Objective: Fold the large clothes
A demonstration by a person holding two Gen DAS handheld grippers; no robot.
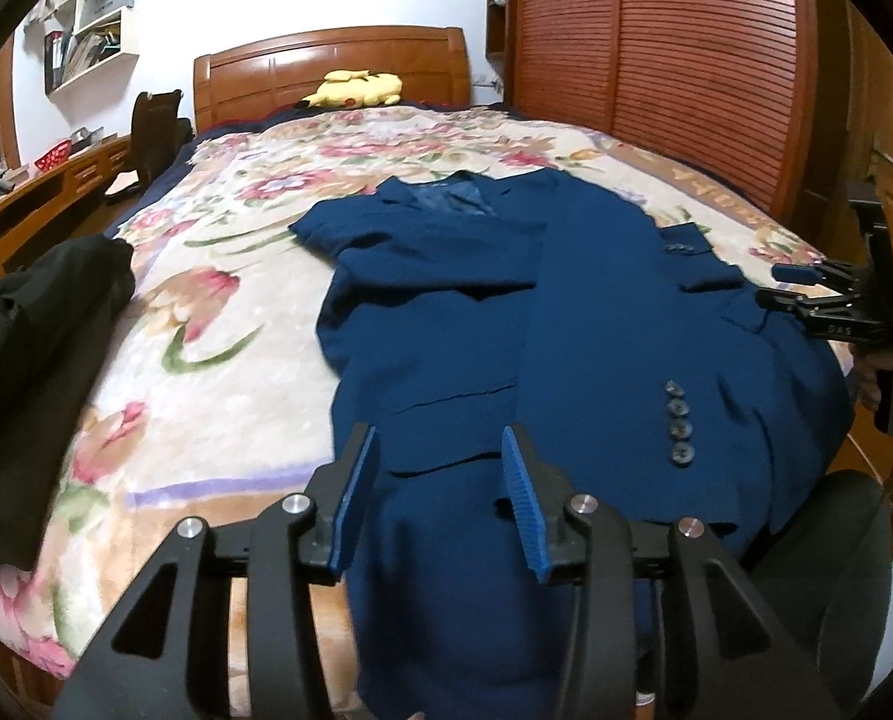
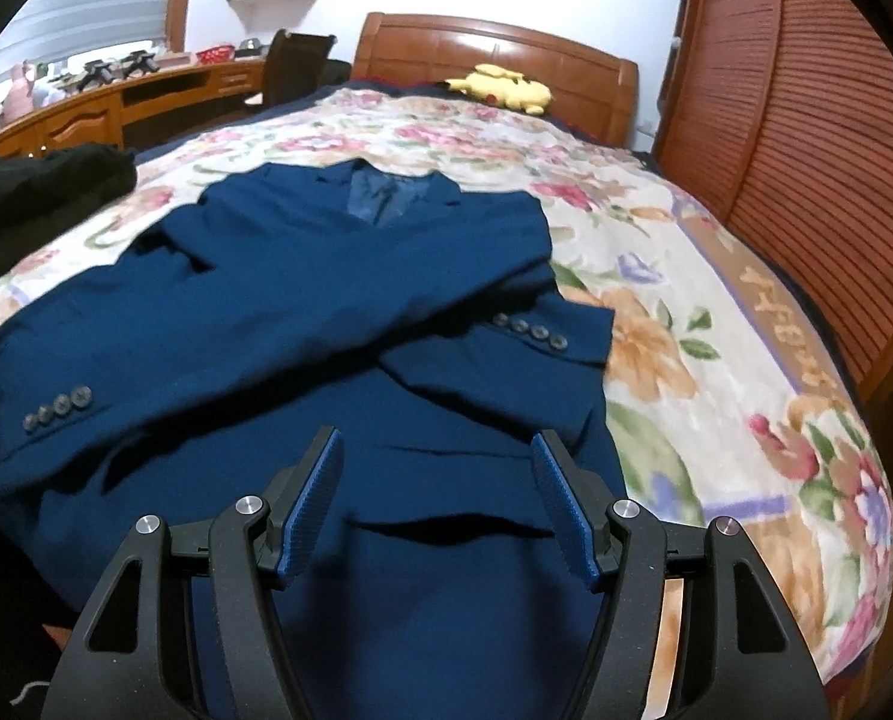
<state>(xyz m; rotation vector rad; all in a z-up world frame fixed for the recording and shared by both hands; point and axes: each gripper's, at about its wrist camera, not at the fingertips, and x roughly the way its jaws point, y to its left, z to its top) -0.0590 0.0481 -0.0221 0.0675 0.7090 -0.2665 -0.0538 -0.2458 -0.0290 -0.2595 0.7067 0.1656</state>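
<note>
A dark blue suit jacket [image 1: 566, 312] lies face up on the floral bedspread [image 1: 218, 324], collar toward the headboard, both sleeves folded across its front; its hem hangs over the bed's near edge. It also shows in the right wrist view [image 2: 302, 300]. My left gripper [image 1: 440, 444] is open and empty, just above the jacket's lower left part. My right gripper [image 2: 437, 450] is open and empty over the lower front. It also shows in the left wrist view [image 1: 776, 285] at the jacket's right edge.
A black garment [image 1: 32, 360] lies on the bed's left side. A yellow plush toy [image 1: 356, 87] rests by the wooden headboard [image 1: 326, 66]. A wooden slatted wardrobe [image 1: 656, 48] stands right of the bed, a desk [image 2: 104, 102] and chair to the left.
</note>
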